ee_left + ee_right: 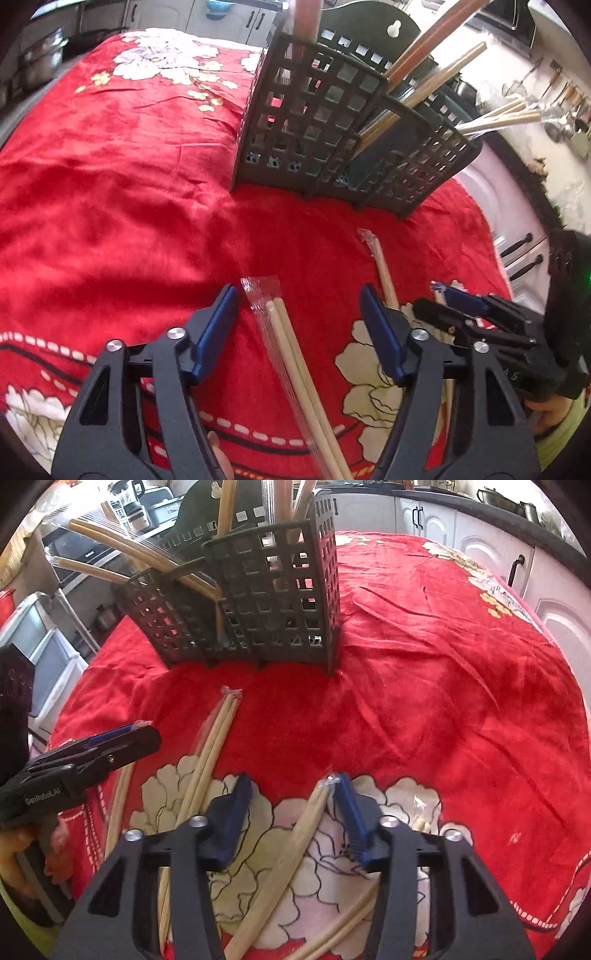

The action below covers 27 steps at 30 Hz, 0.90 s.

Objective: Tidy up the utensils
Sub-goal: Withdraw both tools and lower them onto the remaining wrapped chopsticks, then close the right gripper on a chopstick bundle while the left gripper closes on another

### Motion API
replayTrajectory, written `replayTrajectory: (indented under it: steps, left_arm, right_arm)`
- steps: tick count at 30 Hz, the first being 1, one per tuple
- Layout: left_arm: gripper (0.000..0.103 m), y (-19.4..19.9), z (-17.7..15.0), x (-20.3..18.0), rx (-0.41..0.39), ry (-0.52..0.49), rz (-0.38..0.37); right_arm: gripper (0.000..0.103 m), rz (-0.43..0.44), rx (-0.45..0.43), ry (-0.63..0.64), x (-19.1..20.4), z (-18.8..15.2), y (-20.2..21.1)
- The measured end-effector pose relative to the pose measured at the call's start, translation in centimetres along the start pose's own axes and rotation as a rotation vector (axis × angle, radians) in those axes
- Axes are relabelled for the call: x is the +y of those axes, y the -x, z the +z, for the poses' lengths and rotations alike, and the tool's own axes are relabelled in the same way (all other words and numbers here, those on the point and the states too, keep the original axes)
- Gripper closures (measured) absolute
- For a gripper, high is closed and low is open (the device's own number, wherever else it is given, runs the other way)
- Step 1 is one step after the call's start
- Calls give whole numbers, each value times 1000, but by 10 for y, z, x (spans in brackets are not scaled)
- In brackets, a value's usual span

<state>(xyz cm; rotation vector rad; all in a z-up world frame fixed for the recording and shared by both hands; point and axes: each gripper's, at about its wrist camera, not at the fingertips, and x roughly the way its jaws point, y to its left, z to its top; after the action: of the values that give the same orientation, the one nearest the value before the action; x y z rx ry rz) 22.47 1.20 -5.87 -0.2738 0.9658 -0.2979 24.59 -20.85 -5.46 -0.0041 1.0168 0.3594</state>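
Red floral cloth (110, 192) covers the tabletop. Dark grey perforated plastic utensil holder (332, 122) stands upright on it, with several wrapped and bare chopsticks leaning in its compartments.

Left gripper (299, 332): blue-padded fingers (218, 328) wide apart, gripping nothing. 1 pair of pale wooden chopsticks in a clear plastic sleeve (295, 369) lies on the cloth between them; contact with either pad cannot be told.

Right gripper (291, 816): fingers (351, 819) apart. 1 sleeved wooden chopstick pair (291, 845) lies between them, its tip just beside the right pad. Further loose chopstick pairs (210, 749) lie on the cloth near the holder.
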Motion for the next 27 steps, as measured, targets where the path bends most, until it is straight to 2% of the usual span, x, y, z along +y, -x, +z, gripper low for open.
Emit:
replayTrajectory:
  steps: [1, 2, 4, 6, 8, 11, 17, 22, 27]
  left_arm:
    - [49, -1, 0, -1, -1, -9, 11]
    - [56, -2, 1, -1, -4, -17, 31]
    - [66, -2, 2, 0, -7, -18, 61]
    - [81, -3, 2, 2, -12, -20, 96]
    - [86, -1, 1, 2, -15, -37, 124]
    - [96, 3, -2, 3, -23, -53, 117]
    - [99, 23, -4, 9, -57, 11, 10]
    - [100, 51, -6, 3, -127, 30, -47]
    - [100, 78, -5, -11, -198, -2, -54]
  right_arm:
    - [72, -3, -1, -5, 0, 1, -1]
    - [81, -4, -1, -12, -2, 3, -2]
    - [92, 8, -3, -27, -4, 7, -3]
    - [95, 14, -12, -32, -4, 8, -2]
    - [95, 40, -30, -42, -4, 8, 1]
    - [96, 74, -60, -43, -3, 9, 9]
    - [96, 134, -137, -23, 3, 12, 37]
    - [96, 174, -195, 3, 13, 13, 58]
    - [97, 205, -250, 29, 25, 11, 79]
